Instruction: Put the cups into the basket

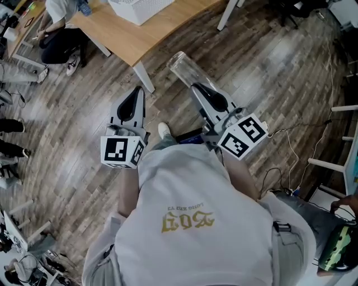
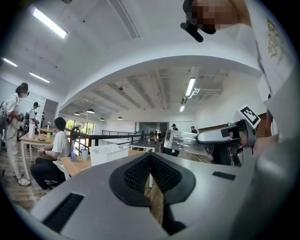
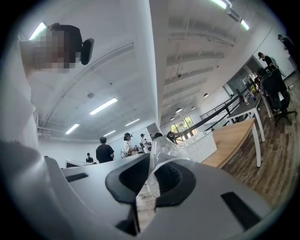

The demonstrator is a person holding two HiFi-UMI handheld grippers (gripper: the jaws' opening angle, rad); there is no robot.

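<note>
Cup in hand, carried toward the basket

Your right claw (image 1: 197, 88) pinches the wall of a clear cup (image 1: 181, 66), its jaws closed on the thin plastic. The cup sticks out ahead of the claw over the floor, well short of the white basket (image 1: 140, 10) on the desk (image 1: 127, 40). Your left claw (image 1: 136, 94) is pressed together on nothing, probably held aside so it doesn't get in the way.
</note>
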